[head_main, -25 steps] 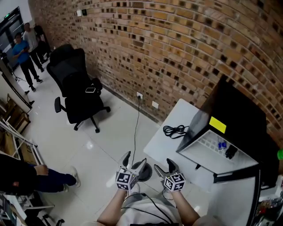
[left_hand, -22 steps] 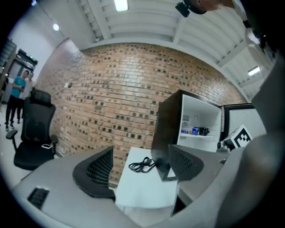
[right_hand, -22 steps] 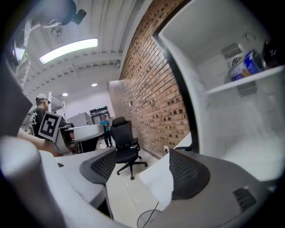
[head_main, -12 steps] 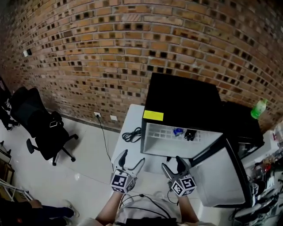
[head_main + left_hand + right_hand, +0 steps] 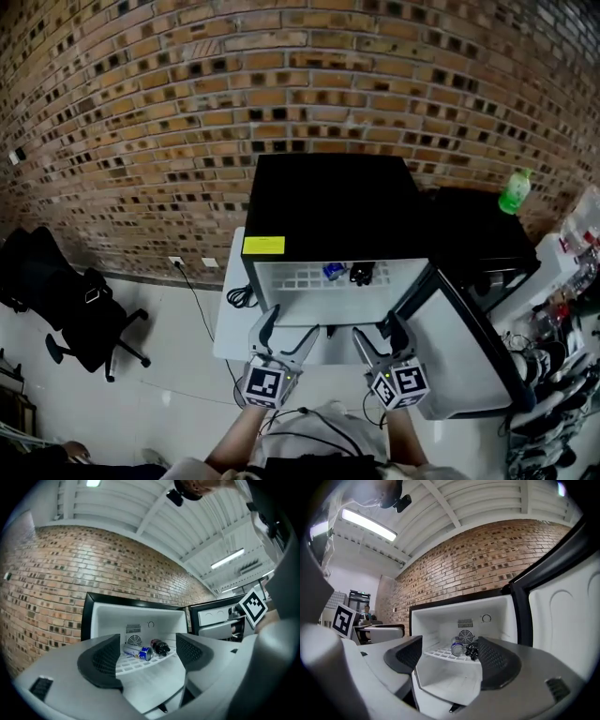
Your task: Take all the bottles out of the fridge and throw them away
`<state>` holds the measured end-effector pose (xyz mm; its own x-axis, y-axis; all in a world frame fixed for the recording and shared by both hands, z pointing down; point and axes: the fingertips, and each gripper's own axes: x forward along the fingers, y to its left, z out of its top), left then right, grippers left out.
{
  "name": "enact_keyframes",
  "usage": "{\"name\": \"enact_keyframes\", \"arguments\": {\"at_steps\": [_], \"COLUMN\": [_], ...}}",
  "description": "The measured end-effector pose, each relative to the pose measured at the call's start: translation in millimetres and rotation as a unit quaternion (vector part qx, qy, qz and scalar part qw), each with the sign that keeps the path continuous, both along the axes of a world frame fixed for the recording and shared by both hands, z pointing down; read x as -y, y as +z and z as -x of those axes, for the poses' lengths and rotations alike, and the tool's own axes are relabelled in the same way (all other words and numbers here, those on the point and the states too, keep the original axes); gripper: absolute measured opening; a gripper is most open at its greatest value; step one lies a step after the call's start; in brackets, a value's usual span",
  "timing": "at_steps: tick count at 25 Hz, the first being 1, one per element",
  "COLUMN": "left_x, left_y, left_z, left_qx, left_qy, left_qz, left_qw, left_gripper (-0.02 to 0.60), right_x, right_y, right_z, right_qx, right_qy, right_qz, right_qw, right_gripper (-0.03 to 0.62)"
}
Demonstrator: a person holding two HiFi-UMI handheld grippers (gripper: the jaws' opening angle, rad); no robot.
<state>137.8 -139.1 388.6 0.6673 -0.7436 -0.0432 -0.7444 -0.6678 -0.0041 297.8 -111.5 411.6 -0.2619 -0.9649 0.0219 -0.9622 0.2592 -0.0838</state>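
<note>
Holding left tool (image 5: pixel 291 324) and right tool (image 5: pixel 378 327) spread wide, empty, facing the open mini fridge (image 5: pixel 328 202). Spotting blue-labelled bottle (image 5: pixel 139 652) and dark bottle (image 5: pixel 160 646) lying on its wire shelf (image 5: pixel 127 665), straight ahead past the tips. Guessing next: reaching in, pinching one.

I can read no words or numbers here. The yellow rectangular sticker (image 5: pixel 263 246) on the black box-shaped fridge (image 5: pixel 328 192) is too small to make out. The blue label (image 5: pixel 146 654) of the clear bottle (image 5: pixel 131 649) on its white grid shelf (image 5: pixel 127 665) is blurred.
</note>
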Motion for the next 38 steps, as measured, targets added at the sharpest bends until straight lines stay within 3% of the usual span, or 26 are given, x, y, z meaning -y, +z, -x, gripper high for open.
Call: {"name": "enact_keyframes", "arguments": {"at_steps": [6,15,24,27,32,38], "left_x": [5,9,3,0,-6,-9], "left_y": [-7,14,16,19,14,32], "left_z": [2,34,51,54,63,82], "left_qx": [-0.007,0.009,0.013,0.027,0.014,0.038], "left_qy": [-0.012,-0.047,-0.071,-0.069,-0.088,-0.105], "left_qz": [0.001,0.003,0.024,0.017,0.032,0.027], "left_qw": [0.9999,0.9988,0.9971,0.9971,0.9955,0.9934], "left_gripper": [0.364,0.364,0.364,0.364,0.364,0.364], "right_x": [7,30,94,118,145,165], "right_y": [8,15,47,55,76,86], "right_z": [-1,20,-4,-9,-25,-36], "right_qx": [0.02,-0.011,-0.084,-0.074,-0.067,-0.057], "right_qy": [-0.008,-0.032,0.065,0.094,0.127,0.145], "right_qz": [0.016,0.023,0.046,0.062,0.094,0.129], "right_qw": [1.0,0.999,0.993,0.991,0.985,0.979], "right_gripper": [0.403,0.402,0.371,0.371,0.371,0.369]}}
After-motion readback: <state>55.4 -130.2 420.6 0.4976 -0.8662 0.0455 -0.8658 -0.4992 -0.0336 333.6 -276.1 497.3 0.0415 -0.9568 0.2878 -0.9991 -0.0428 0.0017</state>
